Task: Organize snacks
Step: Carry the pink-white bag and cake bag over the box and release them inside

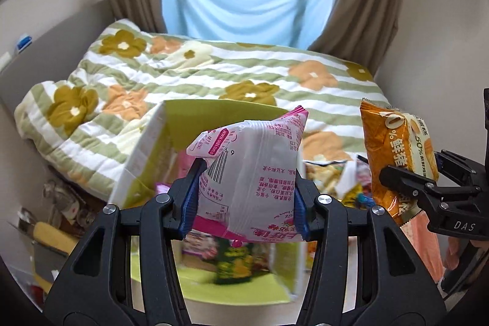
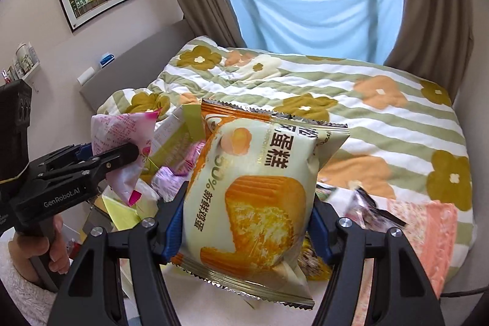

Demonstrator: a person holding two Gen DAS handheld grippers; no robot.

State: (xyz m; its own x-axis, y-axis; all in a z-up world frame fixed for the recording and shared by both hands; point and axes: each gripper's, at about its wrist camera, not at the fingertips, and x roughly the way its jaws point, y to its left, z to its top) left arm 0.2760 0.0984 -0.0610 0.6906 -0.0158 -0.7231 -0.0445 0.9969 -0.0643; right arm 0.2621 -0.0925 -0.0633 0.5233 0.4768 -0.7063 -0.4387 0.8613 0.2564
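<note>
In the left wrist view, the green box (image 1: 146, 161) sits left of centre, its opening tilted toward the camera, with blurred packets showing inside. At the middle, the left gripper (image 1: 246, 188) is clamped on a pink-and-white snack packet (image 1: 250, 170), held above the box with the barcode side showing. At the right edge, the right gripper (image 1: 411, 177) grips an orange cake packet (image 1: 394, 148), raised over a loose pile of snacks (image 1: 333, 176) on the flowered quilt (image 1: 189, 75).

Both packets look picked and lifted, so the step in hand is probably carrying them to their place. Next, each packet needs steering over the box opening or its sorting spot, lowered clear of the cardboard wall, and only then released.
</note>
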